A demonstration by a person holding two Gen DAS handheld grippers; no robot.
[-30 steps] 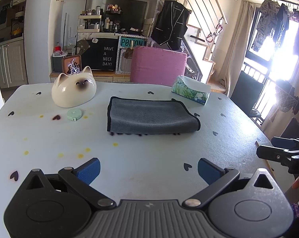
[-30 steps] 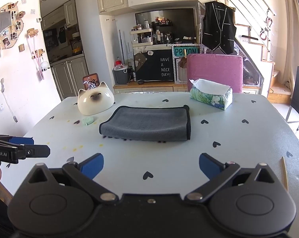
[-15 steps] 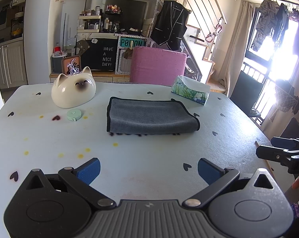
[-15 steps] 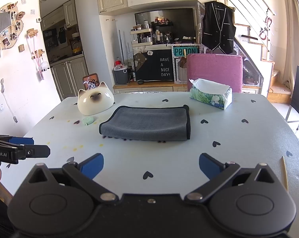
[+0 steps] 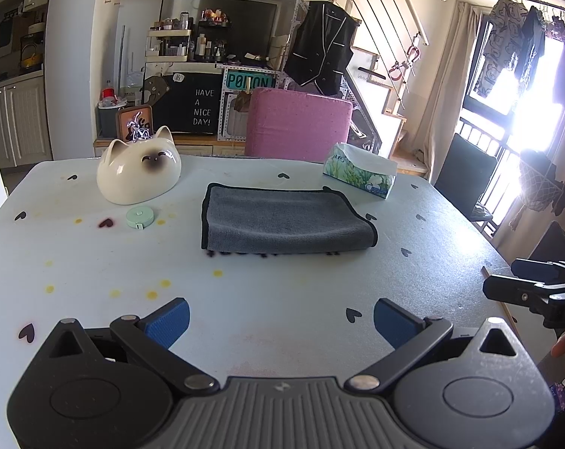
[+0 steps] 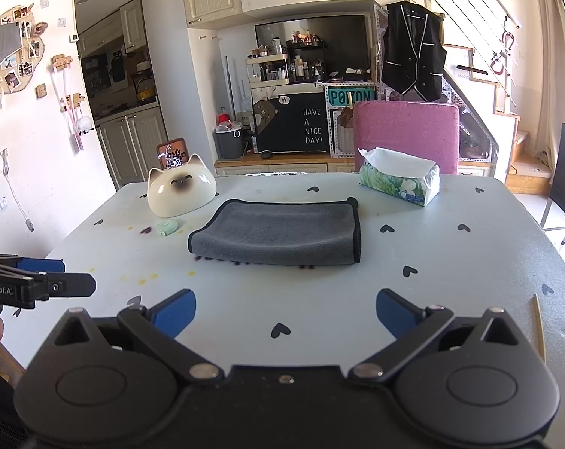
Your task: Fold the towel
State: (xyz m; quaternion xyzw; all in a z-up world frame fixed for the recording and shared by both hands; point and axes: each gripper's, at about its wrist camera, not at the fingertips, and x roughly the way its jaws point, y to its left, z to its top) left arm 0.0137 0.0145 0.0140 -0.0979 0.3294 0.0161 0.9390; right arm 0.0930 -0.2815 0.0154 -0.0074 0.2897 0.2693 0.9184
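Two grippers are hanging back over the near edge of the table (image 5: 95, 273), both spread wide and gripping nothing — left gripper (image 5: 280, 316), right gripper (image 6: 285, 308). The towel (image 5: 282, 220) is lying around the middle of the table, already doubled, rounded fold facing the near edge, well apart from both. Next fold likely runs short side to short side: pinching both layers at the right-hand corners, lifting low, carrying across toward the cat bowl (image 5: 138, 176) side — matching black-trimmed edges before letting go.
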